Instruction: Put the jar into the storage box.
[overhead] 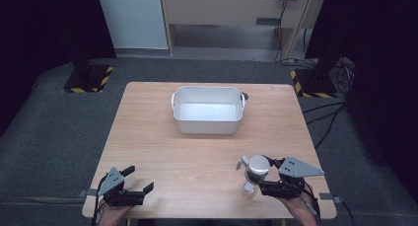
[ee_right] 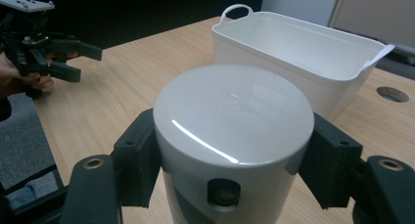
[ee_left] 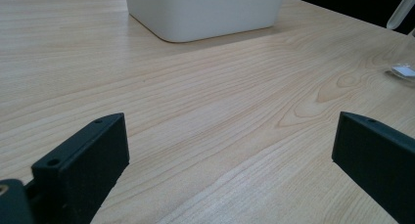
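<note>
A white cylindrical appliance with a smooth rounded cap (overhead: 257, 165) stands upright near the table's front right. My right gripper (overhead: 263, 175) is shut on it; its two black pads (ee_right: 139, 158) press on opposite sides just under the cap (ee_right: 234, 111). A clear part (overhead: 248, 187) sits at the appliance's foot, and its edge (ee_left: 403, 70) lies on the wood at the far right of the left gripper view. My left gripper (overhead: 139, 179) rests at the front left corner, open, with bare tabletop between its jaws (ee_left: 230, 150).
A white rectangular tub with handles (overhead: 207, 125) stands at the table's back middle, apparently empty (ee_right: 254, 57). A cable hole (overhead: 245, 95) lies just to the right of the tub. The table's front edge runs right below both hands. Cables and stand bases are on the floor behind.
</note>
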### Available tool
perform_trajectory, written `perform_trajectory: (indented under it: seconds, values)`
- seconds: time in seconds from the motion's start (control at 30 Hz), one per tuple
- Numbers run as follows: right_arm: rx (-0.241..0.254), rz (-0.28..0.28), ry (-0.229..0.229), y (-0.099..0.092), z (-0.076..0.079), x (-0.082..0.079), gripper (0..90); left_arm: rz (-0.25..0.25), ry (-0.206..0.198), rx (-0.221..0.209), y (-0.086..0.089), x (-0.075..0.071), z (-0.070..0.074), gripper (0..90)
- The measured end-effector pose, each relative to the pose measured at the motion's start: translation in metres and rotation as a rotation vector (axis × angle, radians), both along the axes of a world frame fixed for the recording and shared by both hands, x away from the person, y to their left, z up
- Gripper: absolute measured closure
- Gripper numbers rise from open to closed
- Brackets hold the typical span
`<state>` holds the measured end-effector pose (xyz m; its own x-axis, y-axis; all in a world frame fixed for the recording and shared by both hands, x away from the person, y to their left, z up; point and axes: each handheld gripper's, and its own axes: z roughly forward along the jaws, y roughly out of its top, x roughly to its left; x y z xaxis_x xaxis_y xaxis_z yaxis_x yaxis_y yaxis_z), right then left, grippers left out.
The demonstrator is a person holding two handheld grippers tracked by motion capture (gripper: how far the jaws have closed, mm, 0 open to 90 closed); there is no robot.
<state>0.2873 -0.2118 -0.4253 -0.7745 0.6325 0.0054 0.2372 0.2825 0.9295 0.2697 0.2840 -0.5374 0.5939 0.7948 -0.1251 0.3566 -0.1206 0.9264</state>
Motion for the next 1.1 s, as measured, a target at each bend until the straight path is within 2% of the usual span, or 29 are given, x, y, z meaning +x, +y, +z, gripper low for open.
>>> perform_trajectory:
  seconds: [0.37,0.83,1.1]
  values:
    - [0.009,0.025,-0.021,0.017,0.015,0.013,32.6,0.000,-0.002,0.003,0.000,0.000,0.000,0.0]
    - [0.008,0.039,-0.027,0.035,0.030,0.038,32.6,-0.002,-0.002,0.003,-0.001,0.000,0.000,0.0]
    - [0.005,0.043,-0.040,0.049,0.047,0.057,32.6,-0.004,-0.006,0.002,-0.001,-0.001,0.001,0.0]
